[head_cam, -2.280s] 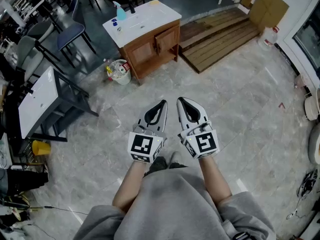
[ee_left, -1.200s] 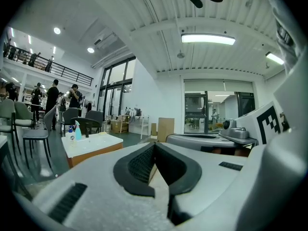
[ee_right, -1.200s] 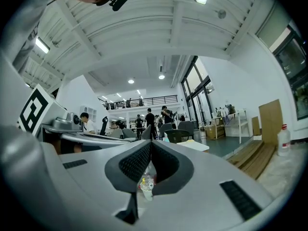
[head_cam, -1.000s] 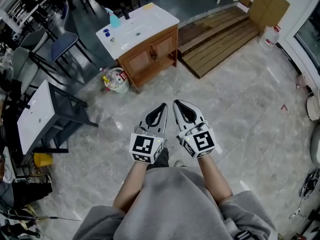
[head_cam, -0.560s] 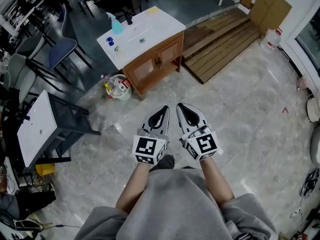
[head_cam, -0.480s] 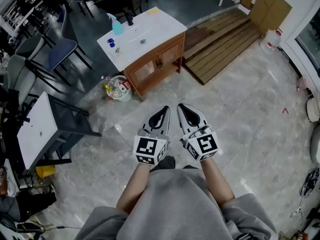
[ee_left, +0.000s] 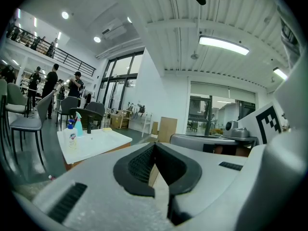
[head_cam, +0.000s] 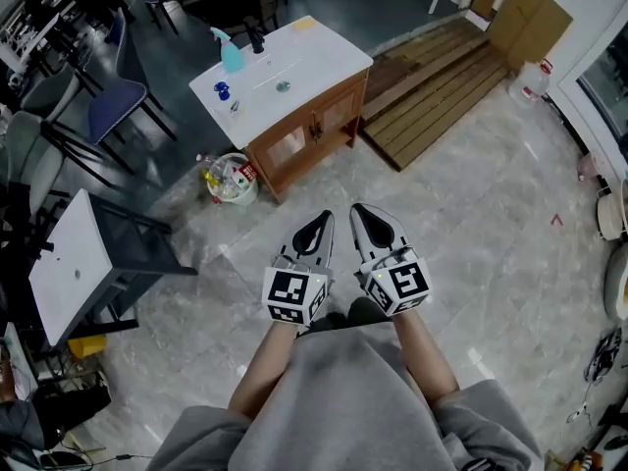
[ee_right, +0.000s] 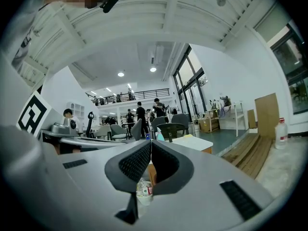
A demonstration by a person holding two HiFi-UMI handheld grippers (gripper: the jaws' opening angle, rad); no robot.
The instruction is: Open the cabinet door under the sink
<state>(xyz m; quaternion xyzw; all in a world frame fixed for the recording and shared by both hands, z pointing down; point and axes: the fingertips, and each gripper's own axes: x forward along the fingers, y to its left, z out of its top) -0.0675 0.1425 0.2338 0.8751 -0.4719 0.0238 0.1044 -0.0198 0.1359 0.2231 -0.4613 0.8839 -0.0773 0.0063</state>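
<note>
Step in hand, as judged: the approach. The sink cabinet [head_cam: 257,75] stands at the far edge of the pale tiled floor [head_cam: 471,234], well apart from both tools. Both cabinet doors [head_cam: 337,116] are shut, with paired handles [head_cam: 316,130] at the centre seam. To do it well: close in square to the front, come down low, part one set of jaws before reaching a handle, then pull along the door's swing. Keep clear of the waste bin [head_cam: 228,177] just beside the cabinet's left front corner. Jaws of the left hand-held gripper [head_cam: 319,221] are closed tip to tip, nothing between them. The right hand-held gripper [head_cam: 365,212] is likewise closed and empty; neither touches anything
</note>
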